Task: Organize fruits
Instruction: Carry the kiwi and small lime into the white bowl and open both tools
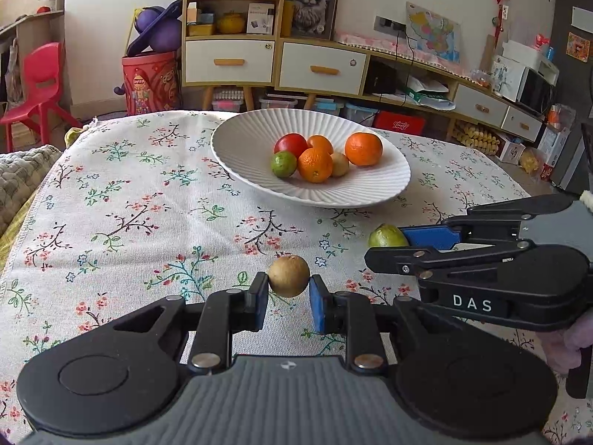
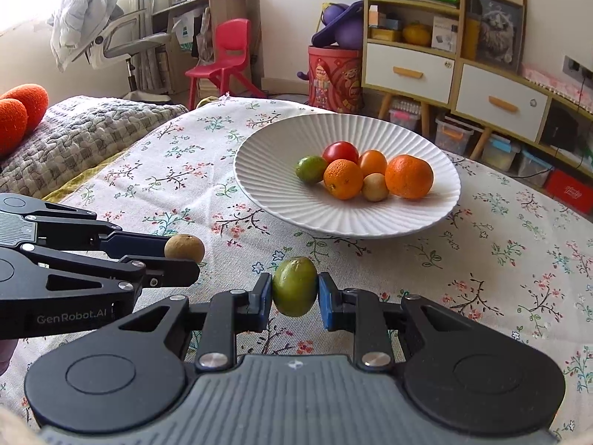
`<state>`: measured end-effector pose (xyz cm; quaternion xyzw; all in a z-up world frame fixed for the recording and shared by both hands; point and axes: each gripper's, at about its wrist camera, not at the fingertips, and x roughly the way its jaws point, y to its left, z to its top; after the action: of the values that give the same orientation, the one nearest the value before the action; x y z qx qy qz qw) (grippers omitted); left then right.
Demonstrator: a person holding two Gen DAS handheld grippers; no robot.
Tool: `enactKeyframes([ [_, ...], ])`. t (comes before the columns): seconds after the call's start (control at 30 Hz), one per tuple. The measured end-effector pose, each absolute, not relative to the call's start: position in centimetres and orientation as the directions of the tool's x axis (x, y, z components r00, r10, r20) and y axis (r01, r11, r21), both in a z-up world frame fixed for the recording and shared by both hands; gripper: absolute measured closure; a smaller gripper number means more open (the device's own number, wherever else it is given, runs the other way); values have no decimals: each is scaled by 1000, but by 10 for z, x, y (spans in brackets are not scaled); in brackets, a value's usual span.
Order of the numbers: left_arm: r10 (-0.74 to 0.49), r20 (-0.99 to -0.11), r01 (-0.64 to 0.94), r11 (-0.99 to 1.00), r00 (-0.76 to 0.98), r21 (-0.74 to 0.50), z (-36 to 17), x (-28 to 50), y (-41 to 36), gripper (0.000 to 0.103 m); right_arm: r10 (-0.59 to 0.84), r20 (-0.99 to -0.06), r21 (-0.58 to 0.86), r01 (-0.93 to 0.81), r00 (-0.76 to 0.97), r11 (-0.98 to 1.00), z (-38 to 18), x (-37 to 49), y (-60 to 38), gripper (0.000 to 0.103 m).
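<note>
My left gripper [image 1: 289, 289] is shut on a small brown round fruit [image 1: 288, 275] just above the floral tablecloth; that fruit shows in the right wrist view [image 2: 184, 247] too. My right gripper [image 2: 294, 294] is shut on a green oval fruit [image 2: 295, 286], also seen in the left wrist view [image 1: 386, 236]. A white ribbed plate [image 1: 252, 141] [image 2: 370, 218] beyond both grippers holds several fruits: oranges [image 1: 363, 148], a red one [image 1: 291, 143], a green one [image 1: 283, 164] and a small tan one [image 1: 340, 164].
The two grippers sit side by side near the table's front, the right gripper [image 1: 385, 256] close to the left one. A grey quilted blanket [image 2: 81, 137] lies left of the table. A red chair [image 2: 226, 59] and cabinets [image 1: 274, 59] stand behind.
</note>
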<state>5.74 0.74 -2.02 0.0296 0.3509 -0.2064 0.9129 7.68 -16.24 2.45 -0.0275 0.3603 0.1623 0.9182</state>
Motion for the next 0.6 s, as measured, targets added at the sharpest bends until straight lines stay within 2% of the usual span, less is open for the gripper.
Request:
enactKeyframes([
  [0.6,-376,-621,400,910,688,-109,3,85,-12,96,261,-607,93,-258,751,961,44,95,-181,79],
])
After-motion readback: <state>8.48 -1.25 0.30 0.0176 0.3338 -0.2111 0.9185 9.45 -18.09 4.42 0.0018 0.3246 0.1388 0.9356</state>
